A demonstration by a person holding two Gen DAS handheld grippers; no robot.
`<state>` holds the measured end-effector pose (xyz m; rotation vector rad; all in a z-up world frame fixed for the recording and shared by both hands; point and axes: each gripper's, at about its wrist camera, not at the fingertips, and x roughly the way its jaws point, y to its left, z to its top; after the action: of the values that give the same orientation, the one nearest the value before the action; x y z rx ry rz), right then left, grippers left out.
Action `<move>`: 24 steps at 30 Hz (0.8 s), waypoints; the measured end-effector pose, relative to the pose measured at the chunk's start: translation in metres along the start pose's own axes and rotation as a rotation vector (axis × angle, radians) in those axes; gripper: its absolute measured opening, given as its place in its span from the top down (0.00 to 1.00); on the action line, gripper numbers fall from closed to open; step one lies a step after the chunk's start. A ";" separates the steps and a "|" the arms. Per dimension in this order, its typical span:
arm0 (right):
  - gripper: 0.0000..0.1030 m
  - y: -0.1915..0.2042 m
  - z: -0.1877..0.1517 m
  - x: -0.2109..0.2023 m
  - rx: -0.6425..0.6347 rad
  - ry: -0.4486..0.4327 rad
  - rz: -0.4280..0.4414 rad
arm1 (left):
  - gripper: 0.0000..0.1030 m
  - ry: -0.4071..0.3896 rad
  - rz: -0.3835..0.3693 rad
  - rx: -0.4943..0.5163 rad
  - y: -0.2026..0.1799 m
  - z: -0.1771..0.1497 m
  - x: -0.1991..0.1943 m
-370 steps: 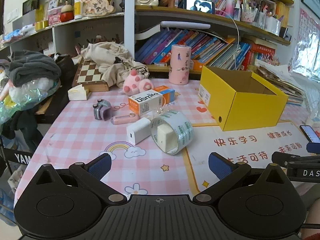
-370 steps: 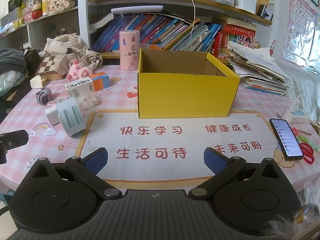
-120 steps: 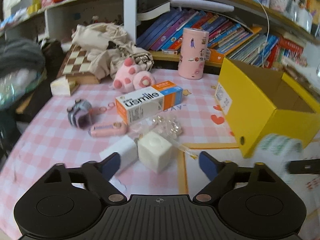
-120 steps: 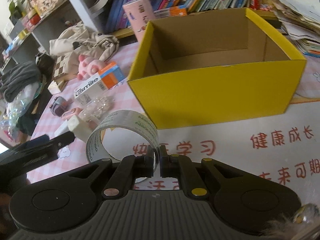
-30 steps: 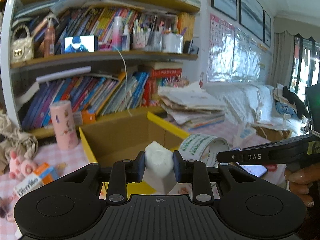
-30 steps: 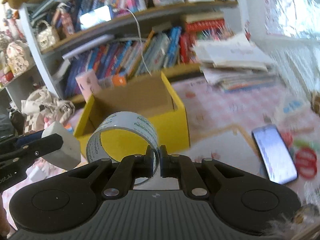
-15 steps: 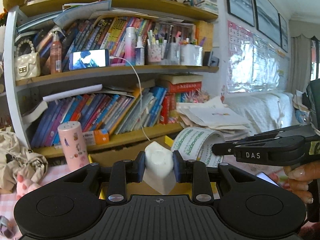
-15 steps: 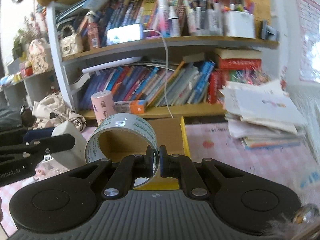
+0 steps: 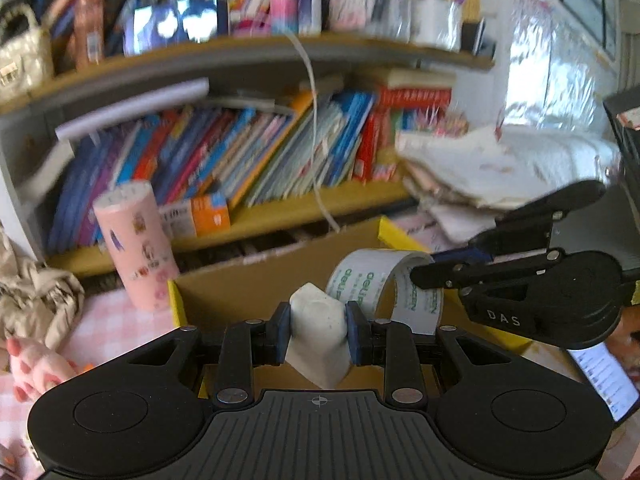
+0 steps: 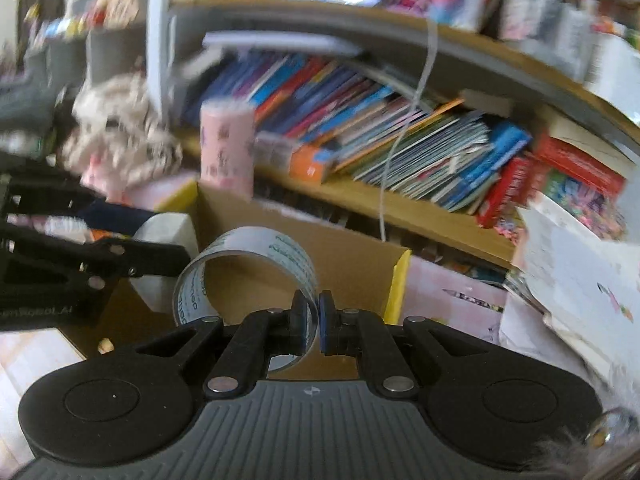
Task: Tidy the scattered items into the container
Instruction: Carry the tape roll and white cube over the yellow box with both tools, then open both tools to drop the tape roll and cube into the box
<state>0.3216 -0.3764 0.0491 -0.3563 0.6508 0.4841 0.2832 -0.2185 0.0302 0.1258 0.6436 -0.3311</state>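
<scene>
A: Left gripper [image 9: 318, 330]: its 2 blue pads clamp a white block [image 9: 318, 334], one on each flank. The block stands tilted, a corner pointing up.

B: And the right gripper [image 10: 314, 322]?

A: Pinched tight on the wall of a tape roll [image 10: 248, 276], 1 pad inside the ring and 1 outside. The roll stands on edge, its hole facing 9 o'clock in the right wrist view.

B: Where do the 2 loads sit against the box [image 9: 276, 276]?

A: Both hang above its open top. In the left wrist view the block is at 6 o'clock, with the brown inner wall behind it. The tape roll [image 9: 384, 292] is at 4 o'clock, just beside the block, and the right gripper [image 9: 424, 276] reaches in from 3 o'clock. Whether block and roll touch, I cannot tell.

B: And from the right wrist?

A: The box [image 10: 400, 284] shows a yellow rim at 3 o'clock of the roll. The block [image 10: 168, 236] is at 9 o'clock, held by the left gripper [image 10: 160, 256] coming in from the left edge.

B: Farther out?

A: A pink can [image 9: 136, 246] at 10 o'clock of the box, on the checked cloth [image 9: 116, 328]. Behind it, a shelf [image 9: 280, 212] of leaning books. A phone [image 9: 606, 380] lies at 4 o'clock. The view is blurred.
</scene>
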 end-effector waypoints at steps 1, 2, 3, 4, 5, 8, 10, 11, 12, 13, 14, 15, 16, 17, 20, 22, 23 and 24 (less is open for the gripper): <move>0.94 0.001 0.001 0.008 -0.037 0.022 0.007 | 0.74 0.022 0.001 0.002 0.001 0.000 0.008; 0.94 0.002 0.002 0.017 -0.082 0.046 0.015 | 0.74 0.042 0.000 0.008 0.002 0.000 0.015; 0.94 0.003 0.002 0.025 -0.126 0.071 0.022 | 0.74 0.061 0.000 0.015 0.003 0.000 0.021; 0.94 0.004 0.002 0.032 -0.169 0.095 0.030 | 0.74 0.081 -0.001 0.021 0.003 0.000 0.028; 0.94 0.007 0.003 0.041 -0.220 0.122 0.036 | 0.74 0.100 -0.004 0.028 0.004 0.000 0.034; 0.94 0.014 0.001 0.063 -0.362 0.193 0.047 | 0.74 0.150 -0.009 0.056 0.003 0.000 0.048; 0.94 0.016 -0.001 0.074 -0.428 0.231 0.055 | 0.74 0.176 -0.006 0.068 0.004 -0.001 0.055; 0.94 0.017 -0.002 0.078 -0.449 0.245 0.062 | 0.74 0.185 -0.006 0.070 0.004 -0.002 0.057; 0.94 0.018 -0.002 0.081 -0.463 0.250 0.065 | 0.74 0.193 -0.004 0.068 0.005 -0.002 0.059; 0.94 0.018 -0.001 0.084 -0.476 0.253 0.067 | 0.74 0.202 -0.002 0.064 0.007 -0.003 0.060; 0.94 0.018 -0.001 0.087 -0.489 0.255 0.070 | 0.74 0.209 0.000 0.061 0.008 -0.003 0.062; 0.94 0.017 0.001 0.089 -0.492 0.256 0.075 | 0.74 0.216 0.002 0.060 0.009 -0.003 0.064; 0.94 0.016 0.002 0.091 -0.493 0.256 0.078 | 0.74 0.223 0.004 0.059 0.010 -0.003 0.066; 0.94 0.016 0.004 0.093 -0.495 0.255 0.081 | 0.74 0.228 0.004 0.058 0.010 -0.003 0.067; 0.94 0.013 0.009 0.098 -0.494 0.253 0.089 | 0.74 0.242 0.004 0.055 0.012 -0.002 0.071; 0.94 0.012 0.012 0.101 -0.486 0.251 0.091 | 0.74 0.251 0.005 0.051 0.013 -0.003 0.074; 0.94 0.011 0.013 0.102 -0.479 0.250 0.093 | 0.74 0.257 0.005 0.050 0.014 -0.003 0.076; 0.94 0.010 0.015 0.104 -0.470 0.249 0.094 | 0.73 0.259 0.006 0.048 0.014 -0.004 0.077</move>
<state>0.3958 -0.3288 -0.0089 -0.8429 0.7948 0.6903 0.3438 -0.2247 -0.0192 0.2192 0.8918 -0.3274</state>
